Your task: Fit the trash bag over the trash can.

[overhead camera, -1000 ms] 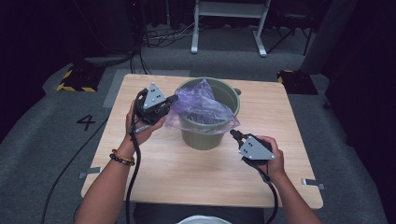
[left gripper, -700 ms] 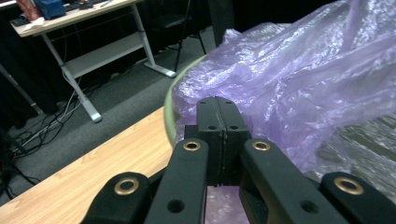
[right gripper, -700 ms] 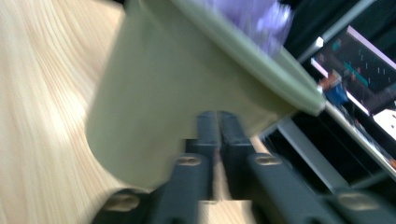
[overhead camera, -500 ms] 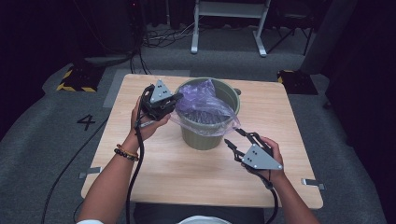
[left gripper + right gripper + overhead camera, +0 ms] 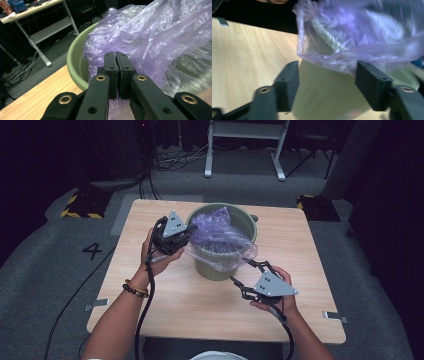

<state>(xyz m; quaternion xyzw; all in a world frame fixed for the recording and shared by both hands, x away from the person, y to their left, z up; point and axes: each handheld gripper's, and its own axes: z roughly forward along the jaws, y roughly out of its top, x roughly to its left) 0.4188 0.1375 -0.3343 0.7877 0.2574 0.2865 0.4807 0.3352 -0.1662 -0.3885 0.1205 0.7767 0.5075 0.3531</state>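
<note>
A round olive-green plastic bin [image 5: 222, 265] is stood at the centre of the pale wooden table [image 5: 165, 305], with a crinkled translucent purple plastic bag [image 5: 215, 232] draped inside and over its rim. At the bin's nine o'clock the left gripper [image 5: 189, 231] is clamped on the bag's edge. At five o'clock the right gripper [image 5: 246, 276] has just been opened wide; nothing is pressed by its pads

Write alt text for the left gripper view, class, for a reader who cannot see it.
Two black jaws of the left gripper are pinched shut on a crinkled purple plastic bag that drapes over the rim of a green bin on a wooden table.
</note>
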